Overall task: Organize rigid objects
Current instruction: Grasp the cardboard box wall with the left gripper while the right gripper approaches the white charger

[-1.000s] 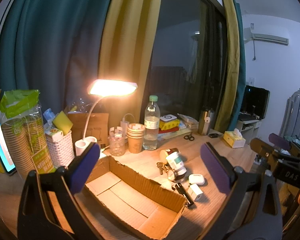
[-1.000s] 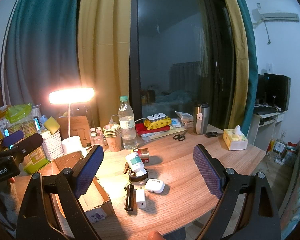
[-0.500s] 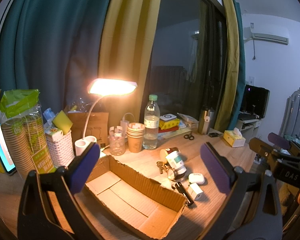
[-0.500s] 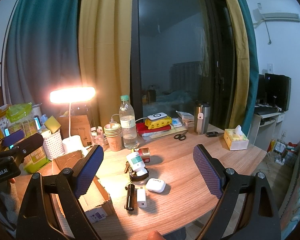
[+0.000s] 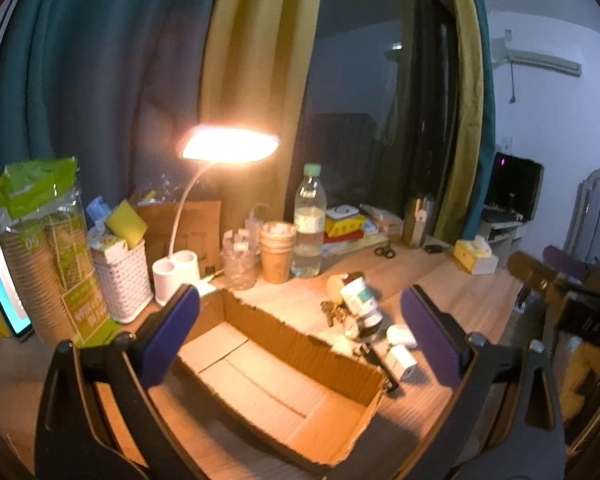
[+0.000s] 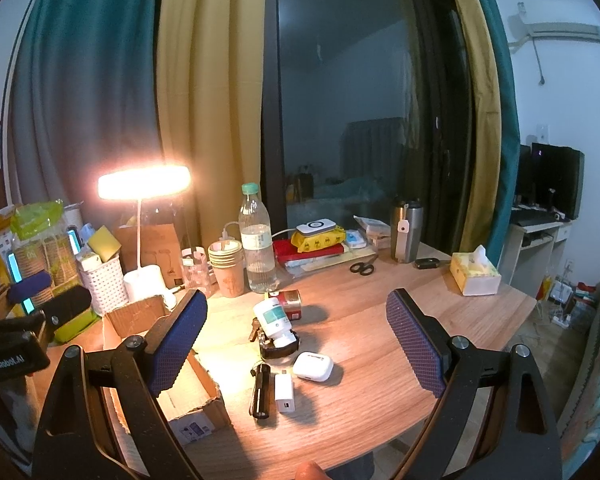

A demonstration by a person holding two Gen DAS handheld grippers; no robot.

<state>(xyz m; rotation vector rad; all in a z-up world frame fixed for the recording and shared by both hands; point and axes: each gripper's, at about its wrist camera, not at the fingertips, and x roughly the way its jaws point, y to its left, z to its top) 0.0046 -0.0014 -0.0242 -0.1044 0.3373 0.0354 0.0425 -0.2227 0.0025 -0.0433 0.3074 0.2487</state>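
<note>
An open cardboard box (image 5: 284, 384) lies on the wooden table under my left gripper (image 5: 300, 336), which is open and empty above it. The box also shows in the right wrist view (image 6: 188, 396). Right of the box lies a cluster: a white pill bottle (image 6: 274, 318), a red can (image 6: 290, 300), keys (image 6: 255, 326), a black round item (image 6: 278, 350), a white earbud case (image 6: 313, 366), a white charger (image 6: 284, 393) and a black flashlight (image 6: 260, 390). My right gripper (image 6: 296, 344) is open and empty above the cluster.
A lit desk lamp (image 6: 144, 182), white basket (image 6: 102, 278), paper cups (image 6: 228, 268), water bottle (image 6: 256, 240), scissors (image 6: 362, 268), steel tumbler (image 6: 406, 236) and tissue box (image 6: 476, 276) stand toward the back. The table's front edge (image 6: 340, 460) is near.
The left wrist view has shifted slightly and is a little blurred. The right gripper has moved slightly. No object has moved.
</note>
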